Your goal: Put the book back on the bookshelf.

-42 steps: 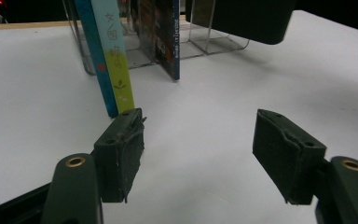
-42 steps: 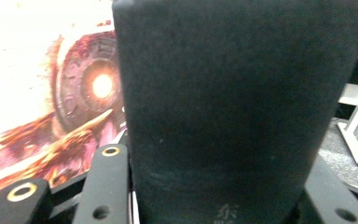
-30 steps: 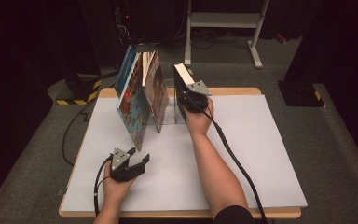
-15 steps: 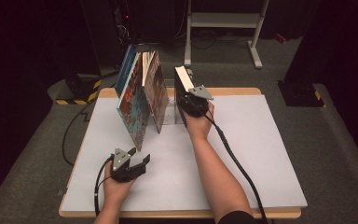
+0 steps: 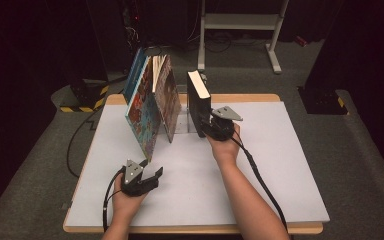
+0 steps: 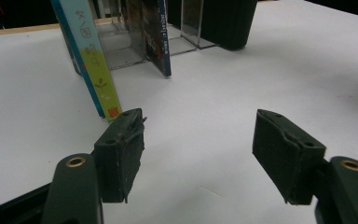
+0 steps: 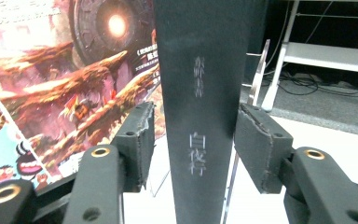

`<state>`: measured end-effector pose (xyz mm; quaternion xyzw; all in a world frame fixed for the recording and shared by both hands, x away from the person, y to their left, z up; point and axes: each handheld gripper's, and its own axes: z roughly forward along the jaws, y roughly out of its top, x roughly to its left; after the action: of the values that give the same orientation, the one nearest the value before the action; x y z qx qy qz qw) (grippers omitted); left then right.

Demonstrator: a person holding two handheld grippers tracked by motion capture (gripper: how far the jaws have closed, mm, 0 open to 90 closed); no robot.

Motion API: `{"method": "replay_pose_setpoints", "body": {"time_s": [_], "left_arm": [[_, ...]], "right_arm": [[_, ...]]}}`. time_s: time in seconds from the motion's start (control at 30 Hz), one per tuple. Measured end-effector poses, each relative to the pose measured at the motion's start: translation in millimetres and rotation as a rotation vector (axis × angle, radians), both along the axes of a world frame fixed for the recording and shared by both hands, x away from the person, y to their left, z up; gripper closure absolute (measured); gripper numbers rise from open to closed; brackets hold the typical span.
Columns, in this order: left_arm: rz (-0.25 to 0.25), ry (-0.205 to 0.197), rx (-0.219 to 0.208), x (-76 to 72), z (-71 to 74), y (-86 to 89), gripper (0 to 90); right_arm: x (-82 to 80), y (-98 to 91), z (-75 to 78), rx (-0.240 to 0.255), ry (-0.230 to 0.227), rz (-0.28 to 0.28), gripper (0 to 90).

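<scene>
A black book [image 5: 198, 100] stands upright on its edge on the white table [image 5: 280, 165], beside a clear acrylic stand [image 5: 182, 122]. Its spine [image 7: 200, 93] with pale characters sits between the jaws of my right gripper [image 7: 193, 126]. Those jaws have just been closing, and a thin gap still shows at the left pad [image 7: 140, 140]. To the left, several colourful books [image 5: 147, 112] lean against each other. My left gripper [image 5: 151, 167] rests low on the table near its front edge. Its jaws stand open on bare table [image 6: 198, 126].
The leaning books' lower corners reach out over the table; a green-and-blue spine [image 6: 93, 60] stands just ahead of the left jaw. A white metal rack [image 5: 240, 30] and cables lie on the floor behind the table. Bare white surface spreads to the right.
My right gripper has drawn back toward the person and slightly down along the black book, so more of the book shows. The left gripper has stayed where it was.
</scene>
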<state>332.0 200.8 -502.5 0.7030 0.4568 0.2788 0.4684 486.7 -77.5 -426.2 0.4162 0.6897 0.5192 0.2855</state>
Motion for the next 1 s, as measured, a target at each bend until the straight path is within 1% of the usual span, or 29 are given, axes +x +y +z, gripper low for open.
{"method": "replay_pose_setpoints", "body": {"time_s": [0.03,0.07,0.1,0.2,0.23,0.33,0.4,0.6,0.73,0.8,0.87,1.0], "left_arm": [[-0.001,0.003,0.002,0.4,-0.8,-1.1,34.0],[-0.001,0.003,0.002,0.4,-0.8,-1.1,34.0],[-0.002,0.003,0.007,0.6,-1.2,-1.8,34.1],[0.000,0.001,0.010,0.4,-1.1,-1.5,34.0],[0.005,0.003,0.003,0.4,-0.9,-0.5,34.1],[0.007,0.002,0.002,0.8,-0.8,0.7,34.1],[0.006,0.005,0.002,1.0,-0.9,1.4,34.1],[0.008,0.002,-0.005,1.2,-0.7,2.6,34.1],[0.012,0.003,-0.007,1.6,-0.4,4.2,34.1],[0.013,0.005,-0.010,1.8,-0.5,4.7,34.1],[0.014,0.007,-0.011,2.0,-0.5,5.4,34.1],[0.014,0.007,-0.010,1.9,-0.4,5.6,34.1]], "right_arm": [[-0.1,-1.3,-1.5,-0.006,0.006,-0.003,53.5],[-0.1,-1.3,-1.5,-0.006,0.006,-0.003,53.5],[0.3,-2.8,-2.2,0.005,0.006,-0.006,56.9],[2.0,-4.2,-2.1,0.026,0.015,0.001,56.5],[2.3,-4.2,-2.2,0.031,0.015,0.005,56.5],[2.4,-2.5,-2.6,0.039,0.017,0.002,56.6],[3.7,-1.7,-2.6,0.052,0.021,0.007,57.0],[7.6,6.1,-2.0,0.059,0.029,0.018,55.8],[10.6,10.2,-2.6,0.077,0.033,0.029,54.8],[13.1,13.5,-3.6,0.094,0.035,0.033,53.9],[14.8,17.2,-3.4,0.097,0.041,0.036,53.4],[17.5,22.8,-2.5,0.089,0.043,0.037,52.8]]}}
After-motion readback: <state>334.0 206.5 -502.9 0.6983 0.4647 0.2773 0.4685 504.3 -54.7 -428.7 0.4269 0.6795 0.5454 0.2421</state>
